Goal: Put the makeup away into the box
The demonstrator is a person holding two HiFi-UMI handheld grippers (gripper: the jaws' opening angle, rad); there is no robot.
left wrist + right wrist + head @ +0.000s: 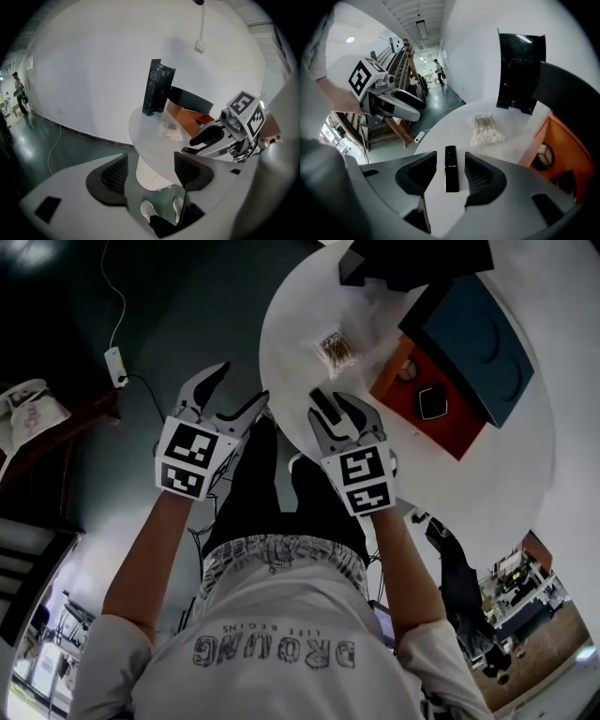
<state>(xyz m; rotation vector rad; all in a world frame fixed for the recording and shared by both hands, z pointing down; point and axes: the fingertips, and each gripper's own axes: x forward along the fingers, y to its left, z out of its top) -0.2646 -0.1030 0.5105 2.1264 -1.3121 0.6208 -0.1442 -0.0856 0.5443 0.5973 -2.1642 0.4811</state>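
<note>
Right gripper (451,159) was low over the round white bench (440,136), jaws apart, with the slim black lipstick tube (451,169) lying flat between them, clear of both pads. Left gripper (151,161) hung open, empty, beside the bench edge. The open orange box (464,432) sat farther back.

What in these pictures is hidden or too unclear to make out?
Black cosmetic tube: in the head view the right tool covers it; its label is too small in the right gripper view.
Orange box: the dark blue lid covers part of its inside in the head view; the right gripper view's edge cuts it off.
Cotton swab packet: print too small to read.
</note>
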